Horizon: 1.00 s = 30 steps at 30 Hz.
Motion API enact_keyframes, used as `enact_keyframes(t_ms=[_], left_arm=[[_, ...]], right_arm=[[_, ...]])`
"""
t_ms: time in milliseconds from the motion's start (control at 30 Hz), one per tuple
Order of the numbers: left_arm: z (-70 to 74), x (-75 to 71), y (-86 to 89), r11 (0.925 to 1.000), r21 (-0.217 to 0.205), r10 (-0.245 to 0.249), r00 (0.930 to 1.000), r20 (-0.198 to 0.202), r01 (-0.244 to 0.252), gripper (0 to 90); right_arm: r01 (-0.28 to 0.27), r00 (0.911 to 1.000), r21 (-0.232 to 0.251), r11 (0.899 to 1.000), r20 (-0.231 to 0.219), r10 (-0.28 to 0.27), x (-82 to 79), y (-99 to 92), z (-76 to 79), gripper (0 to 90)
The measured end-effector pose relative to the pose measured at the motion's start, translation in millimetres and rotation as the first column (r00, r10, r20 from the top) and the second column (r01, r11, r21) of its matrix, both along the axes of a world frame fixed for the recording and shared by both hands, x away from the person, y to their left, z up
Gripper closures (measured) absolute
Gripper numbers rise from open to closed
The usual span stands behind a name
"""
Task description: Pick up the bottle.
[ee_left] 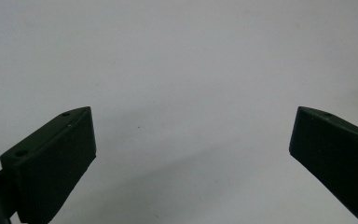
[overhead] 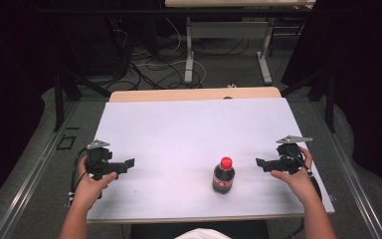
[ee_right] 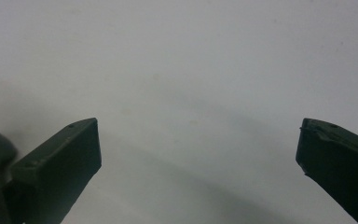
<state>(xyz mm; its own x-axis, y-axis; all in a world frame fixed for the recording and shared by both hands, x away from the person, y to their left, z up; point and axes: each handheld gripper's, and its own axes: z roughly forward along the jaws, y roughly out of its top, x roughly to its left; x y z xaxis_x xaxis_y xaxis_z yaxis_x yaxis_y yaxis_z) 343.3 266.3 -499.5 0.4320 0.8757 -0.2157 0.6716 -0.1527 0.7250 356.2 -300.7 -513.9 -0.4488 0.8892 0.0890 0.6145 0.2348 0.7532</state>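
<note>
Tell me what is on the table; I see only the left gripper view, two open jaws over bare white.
Observer: A dark cola bottle with a red cap stands upright on the white table.
Operator: Say which gripper is nearer to it.
Observer: The right gripper; it sits beside the bottle, apart from it.
Operator: Report its jaws.
Observer: Wide open, nothing between them, in the right gripper view.

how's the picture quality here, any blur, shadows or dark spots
High view: soft overall, white table brightly lit, surroundings nearly black, bottle throws little shadow. Left gripper view: left gripper sharp-edged, faint diagonal shadow on the table. Right gripper view: right gripper over a hazy surface, soft shadow band.
</note>
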Motion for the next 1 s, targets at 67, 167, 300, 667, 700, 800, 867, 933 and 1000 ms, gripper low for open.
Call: enact_keyframes(t_ms=[67,167,300,667,700,800,867,933,1000], left_arm=[[5.8,-5.1,0.7,0.9997,0.022,-0.008,0.9999,0.009,0.008,0.6],[14.0,-9.0,-2.1,0.9992,0.033,-0.025,0.9995,0.019,0.024,0.6],[23.8,-15.1,-13.5,0.9987,0.023,-0.047,0.9980,0.044,0.046,0.6],[39.3,-25.4,-41.7,0.9911,0.054,-0.126,0.9888,0.080,0.122,0.6],[38.9,-25.6,-44.0,0.9903,0.058,-0.131,0.9876,0.086,0.126,0.6],[38.6,-26.6,-50.4,0.9881,0.057,-0.148,0.9854,0.085,0.143,0.6],[38.4,-27.3,-54.1,0.9863,0.052,-0.161,0.9832,0.086,0.157,0.6],[37.9,-27.8,-57.5,0.9853,0.055,-0.166,0.9827,0.082,0.162,0.6],[37.1,-28.0,-60.3,0.9835,0.058,-0.176,0.9813,0.079,0.171,0.6]], right_arm=[[-0.020,0.9998,-0.011,1.000,0.009,0.020,-5.7,4.9,9.5,0.0],[-0.060,0.9978,-0.024,0.998,0.027,0.060,-12.4,11.2,21.5,1.7],[-0.125,0.9901,-0.034,0.992,0.059,0.127,-21.6,21.2,35.3,3.3],[-0.286,0.9521,-0.036,0.957,0.101,0.289,-41.7,52.5,57.6,7.3],[-0.300,0.9481,-0.040,0.953,0.099,0.302,-42.4,54.1,58.1,7.9],[-0.334,0.9387,-0.031,0.942,0.077,0.336,-44.5,60.9,56.5,8.1],[-0.372,0.9255,-0.033,0.928,0.067,0.373,-45.7,67.1,53.5,8.1],[-0.396,0.9148,-0.048,0.917,0.064,0.399,-46.4,73.8,50.3,8.1],[-0.407,0.9108,-0.054,0.912,0.051,0.410,-47.2,80.2,47.3,8.1]])
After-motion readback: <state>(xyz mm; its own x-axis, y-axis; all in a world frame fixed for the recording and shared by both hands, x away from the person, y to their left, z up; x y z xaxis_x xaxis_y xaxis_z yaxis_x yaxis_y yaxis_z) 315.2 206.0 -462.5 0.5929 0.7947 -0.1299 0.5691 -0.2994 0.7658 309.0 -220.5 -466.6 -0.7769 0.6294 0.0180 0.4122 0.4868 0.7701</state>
